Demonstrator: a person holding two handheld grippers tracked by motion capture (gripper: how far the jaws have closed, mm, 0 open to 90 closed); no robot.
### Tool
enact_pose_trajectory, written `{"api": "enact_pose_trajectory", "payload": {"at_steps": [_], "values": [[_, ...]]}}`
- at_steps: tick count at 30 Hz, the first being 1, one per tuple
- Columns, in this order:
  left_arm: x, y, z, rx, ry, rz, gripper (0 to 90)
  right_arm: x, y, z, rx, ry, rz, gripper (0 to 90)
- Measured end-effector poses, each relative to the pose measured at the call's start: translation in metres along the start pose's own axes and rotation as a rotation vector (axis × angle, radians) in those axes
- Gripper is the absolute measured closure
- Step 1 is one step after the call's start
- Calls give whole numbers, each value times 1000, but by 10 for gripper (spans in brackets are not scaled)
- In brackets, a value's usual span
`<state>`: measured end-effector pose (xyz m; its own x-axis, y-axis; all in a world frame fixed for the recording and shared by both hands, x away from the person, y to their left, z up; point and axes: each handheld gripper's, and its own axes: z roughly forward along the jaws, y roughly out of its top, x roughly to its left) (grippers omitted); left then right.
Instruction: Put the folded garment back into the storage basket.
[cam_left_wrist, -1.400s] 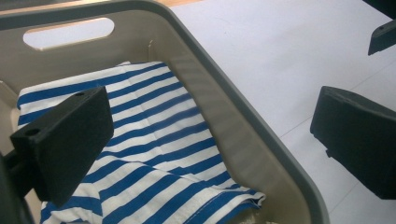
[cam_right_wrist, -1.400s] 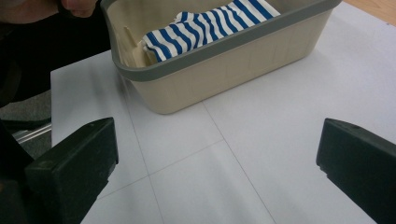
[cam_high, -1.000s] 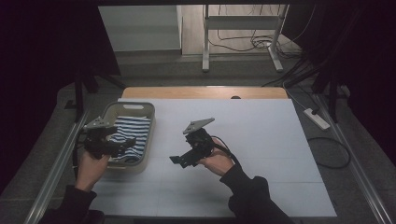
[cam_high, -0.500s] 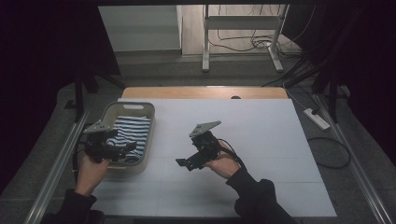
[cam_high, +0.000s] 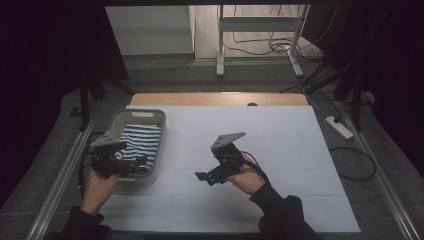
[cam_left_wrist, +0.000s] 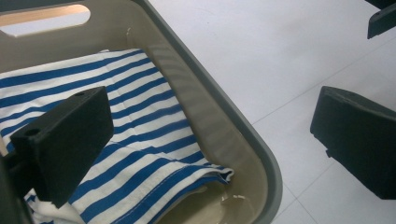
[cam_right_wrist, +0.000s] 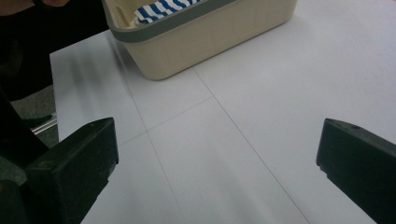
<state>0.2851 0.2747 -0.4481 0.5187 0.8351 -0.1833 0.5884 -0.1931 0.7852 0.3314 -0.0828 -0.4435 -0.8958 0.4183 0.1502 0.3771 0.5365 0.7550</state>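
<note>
- Table (cam_high: 300, 150): white top, wide and bare at its 3 o'clock half.
- Basket (cam_high: 159, 150): beige, sits at 9 o'clock on the table, grey rim.
- Cloth (cam_high: 140, 140): blue-and-white stripes, folded flat inside the basket.
- Left gripper (cam_high: 134, 162): hovers at the basket's 6 o'clock end, jaws spread wide, one over the cloth, the other outside the rim, nothing held.
- Right gripper (cam_high: 204, 177): over bare table at 6 o'clock, well clear of the basket, jaws wide apart and empty.
</note>
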Motion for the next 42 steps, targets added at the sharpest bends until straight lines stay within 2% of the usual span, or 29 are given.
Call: {"api": "enact_pose_trajectory", "payload": {"at_steps": [13, 25, 42], "values": [[-6, -6, -4, 0, -6, 3, 0, -7, -16, -23, -11, -16, 35, 0], [-9, -11, -8, -3, -3, 8, 0, -13, -26, -43, -34, -57, 49, 0], [-11, -22, -18, -13, 20, 9, 0, -18, -49, -66, -32, -99, 75, 0]]}}
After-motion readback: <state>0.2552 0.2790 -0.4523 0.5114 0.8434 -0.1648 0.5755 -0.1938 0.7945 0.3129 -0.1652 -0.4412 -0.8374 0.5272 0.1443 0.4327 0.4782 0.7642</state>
